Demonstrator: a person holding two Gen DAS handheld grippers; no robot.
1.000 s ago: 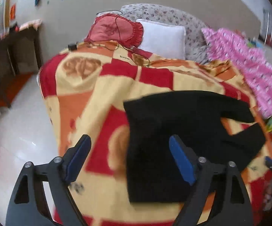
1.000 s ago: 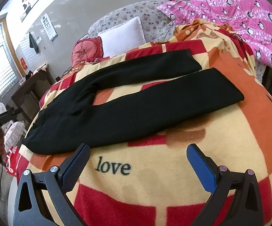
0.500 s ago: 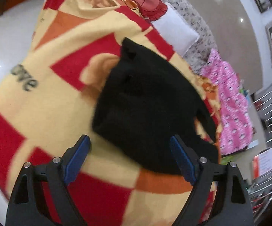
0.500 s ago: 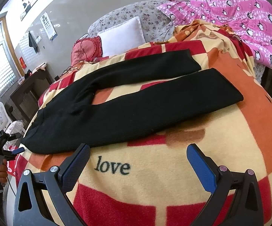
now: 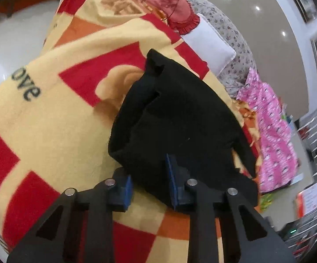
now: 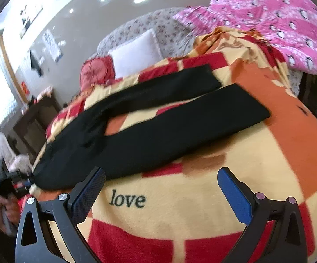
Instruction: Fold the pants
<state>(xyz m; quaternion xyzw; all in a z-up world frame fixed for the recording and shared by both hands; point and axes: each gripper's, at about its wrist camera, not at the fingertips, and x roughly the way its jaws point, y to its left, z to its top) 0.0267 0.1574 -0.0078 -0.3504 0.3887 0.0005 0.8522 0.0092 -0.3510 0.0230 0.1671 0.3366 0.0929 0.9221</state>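
Note:
Black pants (image 6: 158,129) lie spread on a red, orange and yellow blanket (image 6: 202,201), legs pointing right and apart. In the left wrist view my left gripper (image 5: 150,182) is shut on the near corner of the waistband of the pants (image 5: 180,118), and the cloth bunches up there. That gripper also shows at the far left of the right wrist view (image 6: 15,182), at the waist end. My right gripper (image 6: 161,186) is open and empty, above the blanket in front of the near leg, over the word "love".
A white pillow (image 6: 134,57), a red cushion (image 6: 97,70) and a pink penguin-print quilt (image 6: 279,19) lie at the bed's head and right side. Dark furniture (image 6: 35,118) stands left of the bed. White floor (image 5: 9,43) borders the bed's left edge.
My left gripper moved in to the waist end of the pants and closed on the waistband corner. My right gripper stayed open and shifted slightly, with the view now tilted.

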